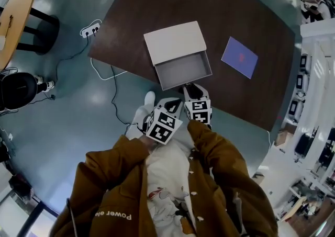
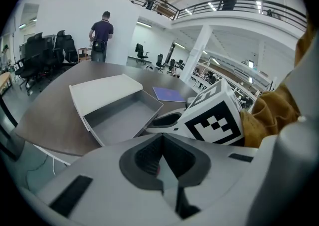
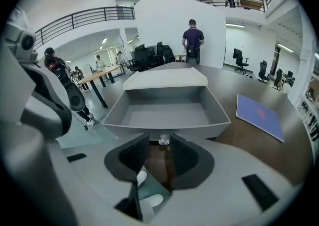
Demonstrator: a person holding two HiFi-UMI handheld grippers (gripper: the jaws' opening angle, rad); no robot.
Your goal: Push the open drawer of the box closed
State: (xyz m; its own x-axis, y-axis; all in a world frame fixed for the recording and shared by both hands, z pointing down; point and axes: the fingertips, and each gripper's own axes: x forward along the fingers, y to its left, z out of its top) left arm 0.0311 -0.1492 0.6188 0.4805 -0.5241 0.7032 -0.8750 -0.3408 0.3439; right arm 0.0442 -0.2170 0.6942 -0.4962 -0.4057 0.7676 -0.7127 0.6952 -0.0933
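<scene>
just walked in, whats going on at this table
A person stands at the dark table with a hand-held gripper in each hand. A white box lies on it, its grey drawer pulled out and empty. The right hand-held gripper is lined up at the drawer's front, jaws apart, with the small clear knob at their tips, not pinched. The left hand-held gripper is shut and sits beside it. The drawer is not yet pushed in.
</scene>
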